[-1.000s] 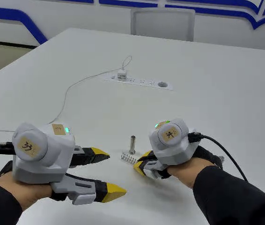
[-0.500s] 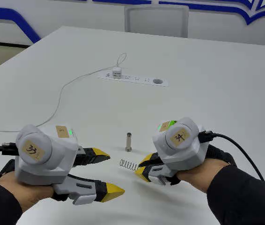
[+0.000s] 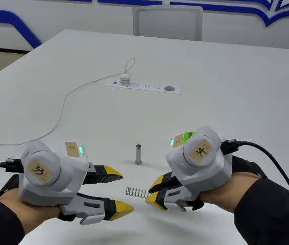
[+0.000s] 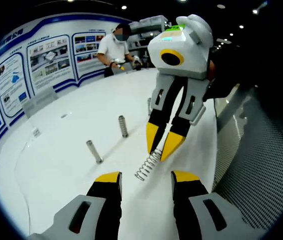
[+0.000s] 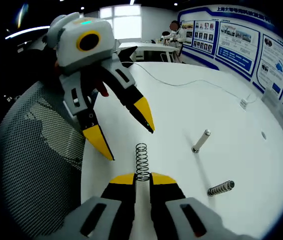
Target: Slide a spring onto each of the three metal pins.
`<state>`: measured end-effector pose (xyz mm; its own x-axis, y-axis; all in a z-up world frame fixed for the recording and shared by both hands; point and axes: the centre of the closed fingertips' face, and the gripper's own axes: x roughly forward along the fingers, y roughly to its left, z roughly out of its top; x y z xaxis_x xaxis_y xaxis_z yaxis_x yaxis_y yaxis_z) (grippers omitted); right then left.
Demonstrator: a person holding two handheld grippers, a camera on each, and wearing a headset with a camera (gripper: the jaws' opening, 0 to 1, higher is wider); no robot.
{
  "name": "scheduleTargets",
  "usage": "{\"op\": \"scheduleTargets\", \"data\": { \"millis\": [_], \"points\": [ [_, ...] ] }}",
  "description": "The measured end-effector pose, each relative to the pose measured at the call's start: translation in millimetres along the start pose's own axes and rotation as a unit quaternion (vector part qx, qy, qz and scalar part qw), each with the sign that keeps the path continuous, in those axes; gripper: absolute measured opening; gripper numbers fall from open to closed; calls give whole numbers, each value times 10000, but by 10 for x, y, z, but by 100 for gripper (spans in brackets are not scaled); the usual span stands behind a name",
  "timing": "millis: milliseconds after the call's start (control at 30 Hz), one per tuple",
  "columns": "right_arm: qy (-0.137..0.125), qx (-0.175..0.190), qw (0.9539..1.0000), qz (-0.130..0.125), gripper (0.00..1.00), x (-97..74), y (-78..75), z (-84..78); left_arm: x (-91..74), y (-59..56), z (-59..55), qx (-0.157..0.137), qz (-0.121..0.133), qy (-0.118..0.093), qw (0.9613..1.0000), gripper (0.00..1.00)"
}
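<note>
My right gripper [image 3: 153,193] is shut on one end of a loose spring [image 3: 136,192], which sticks out level toward my open left gripper [image 3: 121,191]. A bare metal pin [image 3: 138,154] stands upright on the white table [image 3: 226,102] just beyond them. In the left gripper view the spring [image 4: 148,165] hangs from the right gripper [image 4: 162,146], just ahead of my own left gripper [image 4: 146,177]. There the bare pin [image 4: 94,151] stands to the left, with a spring-covered pin [image 4: 123,126] behind it. The right gripper view shows the spring [image 5: 141,160] in my right gripper [image 5: 142,179], and the left gripper [image 5: 126,136] beyond it.
A power strip [image 3: 144,87] with a white cable [image 3: 68,104] lies mid-table, and a grey chair [image 3: 167,20] stands at the far edge. A mesh chair [image 4: 261,165] is close behind the near edge. A person [image 4: 114,47] stands at another table far off.
The right gripper has drawn the spring back from the bare pin toward me and nearer the left gripper's open jaws. The head camera has tipped a little.
</note>
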<state>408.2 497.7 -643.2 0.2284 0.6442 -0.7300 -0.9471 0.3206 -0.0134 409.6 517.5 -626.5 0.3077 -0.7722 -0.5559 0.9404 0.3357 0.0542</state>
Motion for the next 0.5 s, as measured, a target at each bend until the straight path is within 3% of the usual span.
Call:
{"op": "scheduleTargets", "data": {
  "millis": [300, 500],
  "points": [
    [47, -109, 9995, 290, 11, -62, 125, 36, 26, -72, -18, 283, -158, 54, 9995, 28],
    [29, -35, 9996, 292, 11, -66, 133, 61, 46, -102, -43, 370, -229, 129, 9990, 27]
  ]
}}
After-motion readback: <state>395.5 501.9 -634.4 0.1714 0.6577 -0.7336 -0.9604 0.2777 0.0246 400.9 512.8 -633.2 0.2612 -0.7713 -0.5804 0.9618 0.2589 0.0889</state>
